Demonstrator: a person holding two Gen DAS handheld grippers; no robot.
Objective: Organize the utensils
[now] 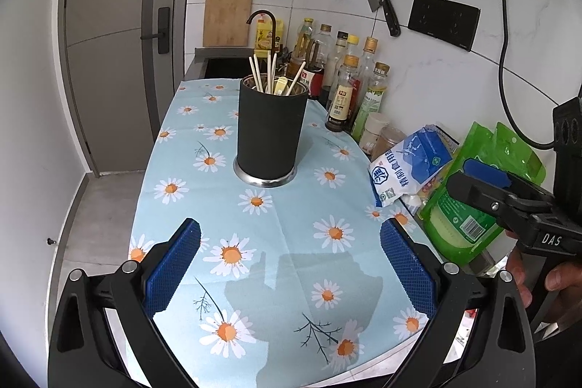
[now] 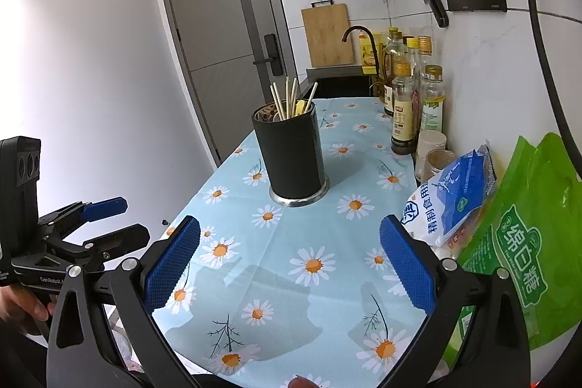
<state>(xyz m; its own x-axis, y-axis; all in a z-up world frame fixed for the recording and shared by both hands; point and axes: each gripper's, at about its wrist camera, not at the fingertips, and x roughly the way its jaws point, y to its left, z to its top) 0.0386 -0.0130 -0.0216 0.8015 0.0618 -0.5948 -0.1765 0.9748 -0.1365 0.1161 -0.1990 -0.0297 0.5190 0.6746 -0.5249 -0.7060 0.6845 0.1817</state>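
Black round holder (image 1: 271, 130) with steel base rim, upright mid-tabletop on daisy cloth. Pale chopsticks (image 1: 270, 71) bunched inside, tips up, leaning apart. Yellow utensil (image 1: 280, 85) tucked among them, mostly hidden.

Both wrist cameras sit low at the near end of the daisy tablecloth (image 1: 276, 224), looking forward between their own blue pads down the counter toward the sink, the left from slightly left, the right from further right, sharing the black utensil holder (image 1: 271, 130) and bottles (image 2: 403, 111).
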